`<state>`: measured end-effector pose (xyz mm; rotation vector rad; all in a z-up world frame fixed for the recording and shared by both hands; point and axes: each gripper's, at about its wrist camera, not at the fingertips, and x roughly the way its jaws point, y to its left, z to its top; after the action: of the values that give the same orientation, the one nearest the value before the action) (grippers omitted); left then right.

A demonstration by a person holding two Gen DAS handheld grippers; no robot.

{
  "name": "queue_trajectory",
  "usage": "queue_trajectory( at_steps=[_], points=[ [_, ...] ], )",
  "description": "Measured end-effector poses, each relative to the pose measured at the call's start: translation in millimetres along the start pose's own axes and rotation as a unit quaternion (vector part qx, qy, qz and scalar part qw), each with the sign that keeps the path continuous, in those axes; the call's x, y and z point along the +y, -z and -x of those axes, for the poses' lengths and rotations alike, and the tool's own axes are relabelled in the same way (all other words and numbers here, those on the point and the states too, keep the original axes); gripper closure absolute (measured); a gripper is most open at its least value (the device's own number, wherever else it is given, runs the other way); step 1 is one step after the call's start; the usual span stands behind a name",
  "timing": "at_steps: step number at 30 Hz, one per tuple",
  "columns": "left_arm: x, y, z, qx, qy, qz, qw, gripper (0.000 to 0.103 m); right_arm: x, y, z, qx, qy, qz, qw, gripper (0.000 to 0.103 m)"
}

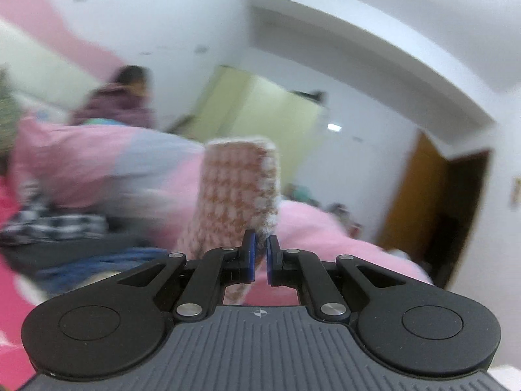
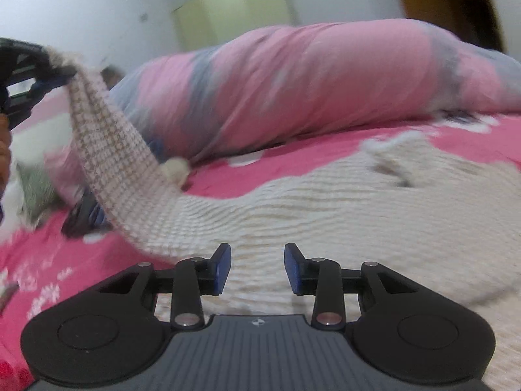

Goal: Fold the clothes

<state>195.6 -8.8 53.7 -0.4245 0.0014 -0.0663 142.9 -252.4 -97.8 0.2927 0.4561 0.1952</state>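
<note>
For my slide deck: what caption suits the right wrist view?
Open right tool over cream knitted sweater on pink bedsheet; left tool lifts its sleeve.

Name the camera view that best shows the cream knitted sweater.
The right wrist view: the cream knitted sweater lies across the pink bedsheet, one checked sleeve lifted by the left gripper. The left wrist view shows only that sleeve, pinched and blurred.

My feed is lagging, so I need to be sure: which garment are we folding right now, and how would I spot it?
Start at the pink bed sheet in front of the rolled pink and grey quilt. Spread across the sheet lies a cream knitted sweater. Its checked brown and white sleeve is lifted up to the left tool, which no other cloth there is.
</note>
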Motion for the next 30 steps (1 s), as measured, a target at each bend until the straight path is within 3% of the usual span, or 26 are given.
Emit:
queue_trajectory(
  at_steps=[3,5,6,7,8,9,10,12,14,16,22,26,30],
  points=[
    [-61,30,-9,0.038,0.062,-0.029,0.9969,0.098,-41,0,34,-0.021,0.027,-0.053,0.998,0.064],
    [-95,60,-21,0.110,0.095,-0.056,0.9878,0.095,-68,1,49,-0.031,0.055,-0.079,0.995,0.064],
    [-108,78,-28,0.155,0.108,-0.070,0.9794,0.085,-82,4,56,-0.032,0.073,-0.094,0.992,0.064],
    [-116,99,-33,0.203,0.116,-0.084,0.9686,0.064,-94,7,60,-0.030,0.088,-0.108,0.990,0.064],
    [-123,119,-38,0.250,0.124,-0.097,0.9552,0.058,-104,10,63,-0.025,0.100,-0.123,0.987,0.064],
    [-128,139,-42,0.291,0.130,-0.109,0.9415,0.057,-114,13,65,-0.021,0.108,-0.138,0.984,0.064],
    [-126,153,-41,0.314,0.130,-0.116,0.9334,0.057,-120,17,65,-0.017,0.112,-0.152,0.982,0.064],
    [-114,168,-35,0.335,0.127,-0.125,0.9251,0.056,-129,24,64,-0.009,0.114,-0.174,0.978,0.064],
    [-95,166,-28,0.340,0.126,-0.130,0.9227,0.053,-132,27,61,-0.004,0.112,-0.185,0.976,0.064],
    [-70,152,-20,0.335,0.119,-0.132,0.9255,0.048,-129,26,59,-0.001,0.107,-0.185,0.977,0.064],
    [13,103,16,0.292,0.065,-0.141,0.9437,0.037,-115,8,62,0.000,0.078,-0.186,0.979,0.062],
    [55,101,11,0.307,0.023,-0.161,0.9376,0.037,-119,-9,61,0.018,0.054,-0.214,0.975,0.061],
    [80,111,-6,0.323,0.007,-0.144,0.9354,0.037,-131,-20,54,0.029,0.034,-0.265,0.963,0.061]
  ],
)
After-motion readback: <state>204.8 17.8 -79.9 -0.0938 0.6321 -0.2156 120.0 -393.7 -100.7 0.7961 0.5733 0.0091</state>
